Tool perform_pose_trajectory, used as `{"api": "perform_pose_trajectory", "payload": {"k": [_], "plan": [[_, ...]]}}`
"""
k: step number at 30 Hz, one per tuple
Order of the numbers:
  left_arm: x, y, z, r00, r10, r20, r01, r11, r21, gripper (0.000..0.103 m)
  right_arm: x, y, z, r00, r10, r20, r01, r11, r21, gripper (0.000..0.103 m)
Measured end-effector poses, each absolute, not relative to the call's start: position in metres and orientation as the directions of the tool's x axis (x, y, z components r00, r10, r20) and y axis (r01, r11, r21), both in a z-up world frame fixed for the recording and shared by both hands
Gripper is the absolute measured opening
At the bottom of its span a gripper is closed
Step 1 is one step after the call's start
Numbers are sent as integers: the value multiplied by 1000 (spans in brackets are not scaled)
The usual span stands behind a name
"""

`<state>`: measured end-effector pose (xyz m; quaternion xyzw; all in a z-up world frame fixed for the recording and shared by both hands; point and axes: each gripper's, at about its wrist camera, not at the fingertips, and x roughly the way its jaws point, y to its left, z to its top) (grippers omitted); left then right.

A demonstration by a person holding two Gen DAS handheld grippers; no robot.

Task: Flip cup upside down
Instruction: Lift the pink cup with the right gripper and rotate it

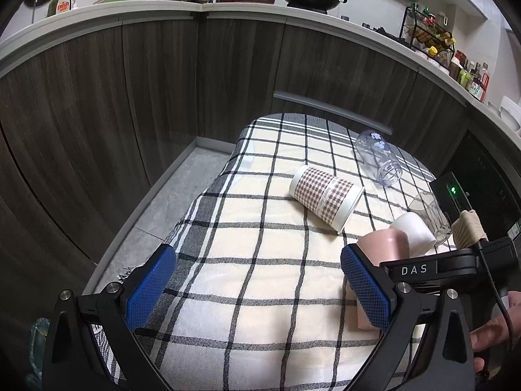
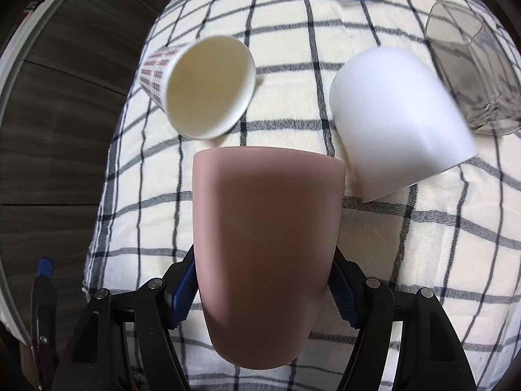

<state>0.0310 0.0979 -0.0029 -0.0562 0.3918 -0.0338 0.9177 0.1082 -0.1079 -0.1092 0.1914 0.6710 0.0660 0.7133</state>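
A: Nearest us, our right hand-held gripper [image 2: 263,296] was clamped on the pink cup [image 2: 265,244], its blue pads [image 2: 184,296] pressing the lower body from both sides

B: And which way did that cup run from our grip?

A: Straight ahead along the fingers; its long axis pointed away from us, rounded base toward the camera and rim at the far end. We judged the coming turn would hinge on that axis, since the wrist would have to roll the rim down toward the checked cloth [image 2: 423,260] on the table

B: What about our left hand-held gripper [image 1: 257,290]?

A: Its fingers stood wide apart with nothing between them, hovering over the cloth on the left. We saw the pink cup just past its right finger, so the right hand was plainly the nearer one, already holding it

B: And beyond the cup?

A: A white cup [image 2: 397,117] lay on its side just beside the rim on the right, and a patterned paper cup [image 2: 205,88] lay tipped on the left. Farther off lay a clear glass [image 2: 472,75] and a clear plastic jar [image 1: 379,158], so we thought the turn needed care near those neighbours
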Motion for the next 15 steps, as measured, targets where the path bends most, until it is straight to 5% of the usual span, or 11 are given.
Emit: {"api": "perform_pose_trajectory", "payload": {"k": [15], "plan": [[19,76,10,717,-103,-689,66,995,-80,103,92,-123,-84,169,371,-913,154,905,396,82]]}}
